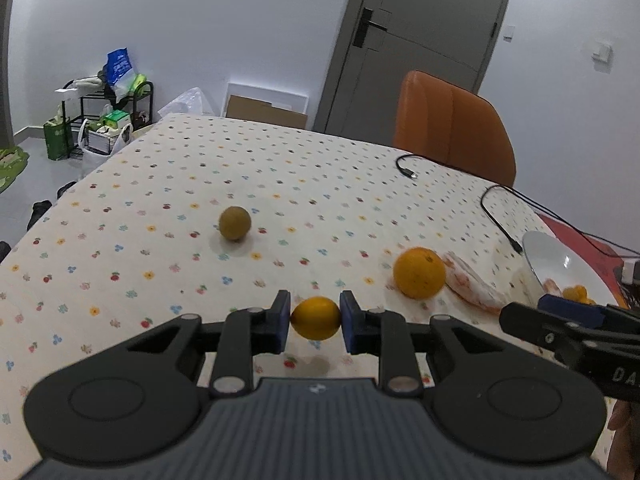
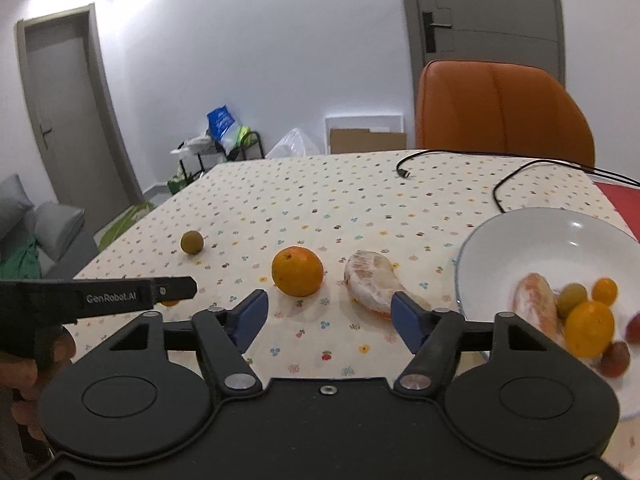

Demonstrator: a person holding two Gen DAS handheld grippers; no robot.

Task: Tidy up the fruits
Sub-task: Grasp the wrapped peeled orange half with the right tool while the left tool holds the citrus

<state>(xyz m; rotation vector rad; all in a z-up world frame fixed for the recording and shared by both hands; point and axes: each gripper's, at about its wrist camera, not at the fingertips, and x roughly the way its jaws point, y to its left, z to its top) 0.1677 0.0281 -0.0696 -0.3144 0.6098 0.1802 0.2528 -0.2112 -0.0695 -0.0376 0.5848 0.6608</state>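
I can read "GenRobot.AI" in white on the side of my left gripper [image 2: 176,289] as it shows in the right wrist view; on the right gripper's body, seen from the left wrist view, only "DA" is legible before the frame cuts it off.

My left gripper [image 1: 315,319] is clamped on a small yellow fruit [image 1: 316,318], both blue pads touching its sides, held just above the tablecloth [image 1: 160,200]; my right gripper [image 2: 326,314] has its fingers spread wide and holds nothing, hovering over the cloth with the peeled segment [image 2: 370,282] just beyond its right pad.

On the cloth I see an orange [image 2: 297,271] beside that segment, and a green-brown fruit [image 2: 192,242] well apart to the left; the white bowl [image 2: 520,236] sits at the right and holds another peeled piece, a yellow fruit and several small fruits, blurred so I cannot tell their kinds.

The bowl is cut off by the right edge; a hand [image 2: 24,376] at the left gripper's grip is partly hidden; two black cables [image 2: 500,188] lie near the far edge.
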